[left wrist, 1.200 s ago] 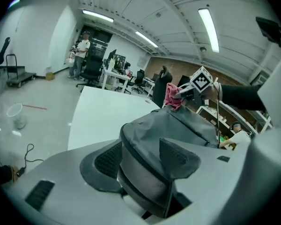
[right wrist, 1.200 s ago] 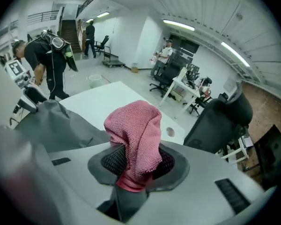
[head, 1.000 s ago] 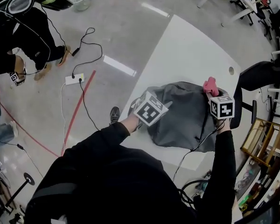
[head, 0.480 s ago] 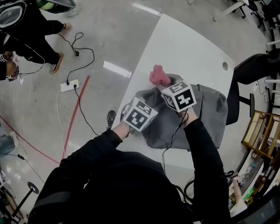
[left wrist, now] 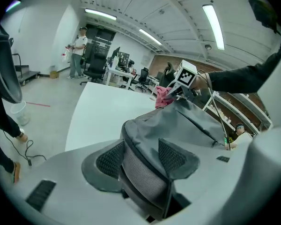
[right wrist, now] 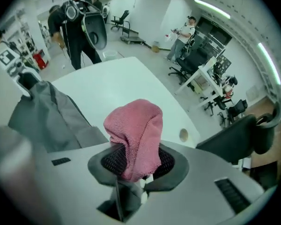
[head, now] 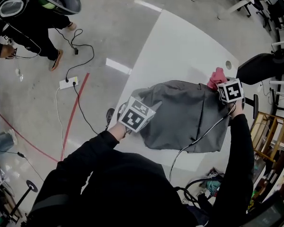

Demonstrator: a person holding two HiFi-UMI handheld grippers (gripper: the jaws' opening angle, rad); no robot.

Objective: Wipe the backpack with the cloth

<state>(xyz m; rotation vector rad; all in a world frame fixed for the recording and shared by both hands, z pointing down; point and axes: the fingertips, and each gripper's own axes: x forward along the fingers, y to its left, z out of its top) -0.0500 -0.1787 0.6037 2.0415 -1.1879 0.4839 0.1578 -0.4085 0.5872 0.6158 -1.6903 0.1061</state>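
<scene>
Desk (head: 180,41), white, carries the grey backpack (head: 180,112) lying flat. No opening shows, so contents are unseen. Left gripper (left wrist: 141,162) clamps fabric at the backpack's left edge. Right gripper (right wrist: 138,162) pinches the pink cloth (right wrist: 135,130) at the backpack's far right corner. Judgement: hold that edge firm, press the cloth flat, and sweep long overlapping strokes across the backpack.

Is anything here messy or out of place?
Nothing is spilled or broken. One oddity: the cable from the right hand-held gripper, which clamps the pink cloth, trails across the grey backpack on the white table and might snag. The left hand-held gripper pinches the backpack's edge.
</scene>
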